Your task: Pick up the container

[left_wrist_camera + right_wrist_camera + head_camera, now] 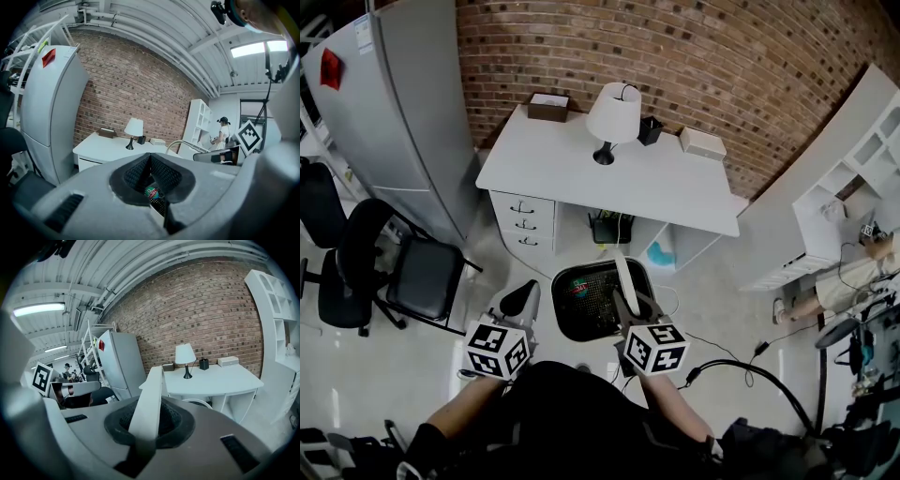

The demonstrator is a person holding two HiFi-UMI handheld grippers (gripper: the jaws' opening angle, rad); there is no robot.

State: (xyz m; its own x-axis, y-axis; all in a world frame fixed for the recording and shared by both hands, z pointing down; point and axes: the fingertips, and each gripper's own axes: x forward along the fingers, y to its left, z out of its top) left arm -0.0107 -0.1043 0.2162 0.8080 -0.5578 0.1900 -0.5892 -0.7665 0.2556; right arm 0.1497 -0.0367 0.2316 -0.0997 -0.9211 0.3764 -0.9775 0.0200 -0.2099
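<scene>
- Container (560, 319): black mesh basket, low down on the near side of the white counter (675, 183), between the two grippers. Cannot tell whether it rests on the floor.
- Red-and-green item (578, 288) lies inside the container, at its far left.
- White handle (624, 277) rises from the container's right side as a flat strip.
- Right gripper (630, 307): fingers clamped on the handle; in the right gripper view the strip runs straight up between them.
- Left gripper (521, 298): just left of the container and not touching it. Fingers together, nothing held; the left gripper view shows mesh and the red-and-green item through the dark hollow between the pads.
- On the counter: white lamp (612, 117) in the middle, brown box (548, 106) at far left, black cup (650, 129) and white box (703, 142) to the lamp's right.
- Grey fridge (403, 122) stands left of the counter, with black chairs (422, 277) nearer on the left.
- Brick wall (722, 66) behind the counter.
</scene>
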